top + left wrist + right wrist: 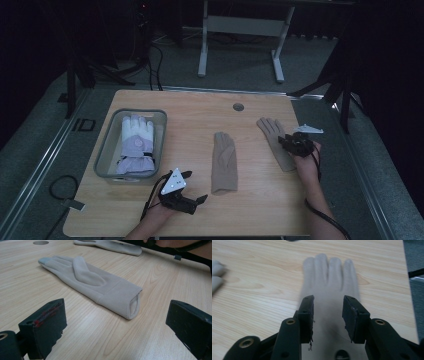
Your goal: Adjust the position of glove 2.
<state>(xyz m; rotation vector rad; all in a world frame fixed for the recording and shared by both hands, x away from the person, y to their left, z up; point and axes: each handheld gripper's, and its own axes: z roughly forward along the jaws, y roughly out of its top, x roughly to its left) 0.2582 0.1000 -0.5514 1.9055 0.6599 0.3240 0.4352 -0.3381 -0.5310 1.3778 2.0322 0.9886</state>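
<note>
Grey bin (107,131) with white-lilac glove (136,144)

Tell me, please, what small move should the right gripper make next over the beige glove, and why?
Probably lower and close: the right gripper hovers with open jaws either side of the right beige glove, which lies flat on the table, not yet pinched.

Table (200,210): light wood-grain top, smooth, low sheen. Both beige gloves, centre one (90,287) and the one at 3 o'clock (278,142): soft matt knit cloth, suede-like nap, stitched cuff hem. Bin (111,145) at 9 o'clock: grey plastic, slightly translucent. White-lilac glove (136,145) in it: padded fabric. Left gripper (112,325) pads: matt black, scuffed, red marks. Right gripper (328,315): matt black plastic, brass-coloured inserts.
</note>
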